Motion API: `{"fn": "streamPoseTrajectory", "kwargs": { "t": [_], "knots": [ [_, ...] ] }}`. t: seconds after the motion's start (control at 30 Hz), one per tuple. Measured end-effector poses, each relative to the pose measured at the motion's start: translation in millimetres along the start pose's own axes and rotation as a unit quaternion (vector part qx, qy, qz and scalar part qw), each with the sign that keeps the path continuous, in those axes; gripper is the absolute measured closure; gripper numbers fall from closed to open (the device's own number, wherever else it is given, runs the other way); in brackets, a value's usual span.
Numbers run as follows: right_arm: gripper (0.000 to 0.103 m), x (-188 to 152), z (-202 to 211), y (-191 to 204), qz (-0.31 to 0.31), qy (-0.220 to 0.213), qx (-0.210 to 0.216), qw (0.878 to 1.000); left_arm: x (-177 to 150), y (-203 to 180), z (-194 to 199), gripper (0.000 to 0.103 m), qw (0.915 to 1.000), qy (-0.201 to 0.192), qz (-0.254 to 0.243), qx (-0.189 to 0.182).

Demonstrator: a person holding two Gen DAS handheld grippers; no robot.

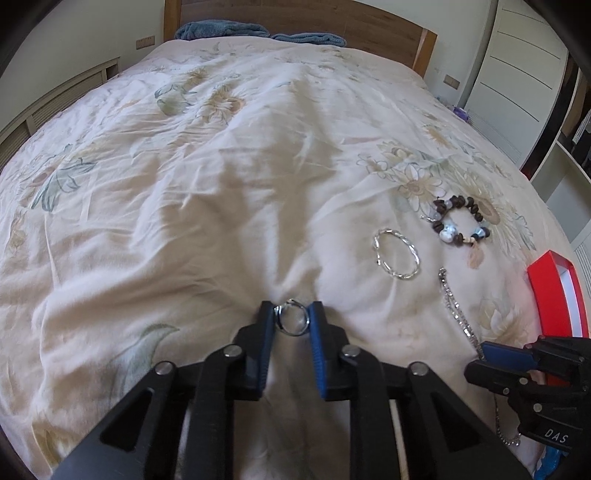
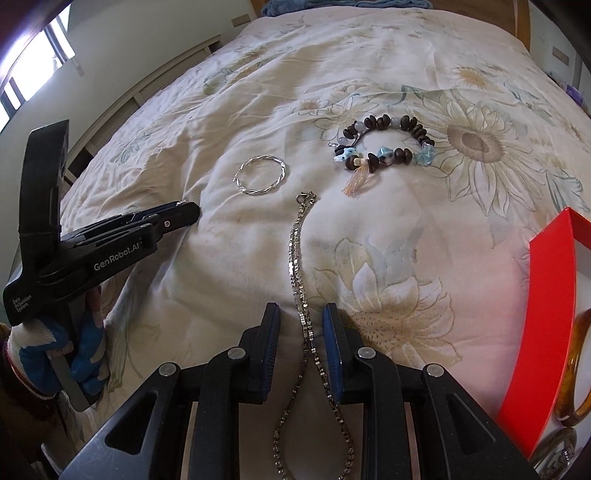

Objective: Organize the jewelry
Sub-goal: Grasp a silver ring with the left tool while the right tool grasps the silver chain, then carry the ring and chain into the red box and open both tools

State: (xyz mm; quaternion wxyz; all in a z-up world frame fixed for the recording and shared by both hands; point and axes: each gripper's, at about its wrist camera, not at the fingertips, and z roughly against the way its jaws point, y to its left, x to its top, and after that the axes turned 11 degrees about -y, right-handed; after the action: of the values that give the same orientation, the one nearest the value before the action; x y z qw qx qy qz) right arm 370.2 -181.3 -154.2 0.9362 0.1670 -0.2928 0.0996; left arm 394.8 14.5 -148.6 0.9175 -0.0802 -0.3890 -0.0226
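My left gripper (image 1: 291, 317) is shut on a small silver ring (image 1: 293, 322), held just above the bedspread; it also shows in the right wrist view (image 2: 184, 210). My right gripper (image 2: 301, 317) is open, its jaws either side of a silver chain (image 2: 301, 280) that lies on the bed; the chain also shows in the left wrist view (image 1: 456, 310). A twisted silver bangle (image 2: 262, 173) and a brown and blue bead bracelet (image 2: 388, 147) lie further out. A red box (image 2: 546, 332) at the right holds an amber bangle (image 2: 578, 369).
The floral bedspread (image 1: 184, 184) covers the whole bed, with blue towels (image 1: 221, 29) by the wooden headboard. White wardrobe doors (image 1: 517, 74) stand to the right. A low slatted cabinet (image 2: 147, 96) runs along the left wall.
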Motion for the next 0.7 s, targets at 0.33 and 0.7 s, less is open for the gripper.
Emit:
{"fn": "streamPoseTrajectory", "kwargs": {
  "t": [0.33,0.7],
  "knots": [
    [0.098,-7.6,12.5,2.7,-0.013,-0.004,0.011,1.000,-2.4,-2.0,23.9,0.087,1.0000,-0.006,0.003,-0.003],
    [0.098,-15.7,82.1,26.0,-0.014,-0.050,0.037,0.998,-2.9,-12.4,89.9,0.087,0.9997,-0.025,0.000,-0.005]
  ]
}}
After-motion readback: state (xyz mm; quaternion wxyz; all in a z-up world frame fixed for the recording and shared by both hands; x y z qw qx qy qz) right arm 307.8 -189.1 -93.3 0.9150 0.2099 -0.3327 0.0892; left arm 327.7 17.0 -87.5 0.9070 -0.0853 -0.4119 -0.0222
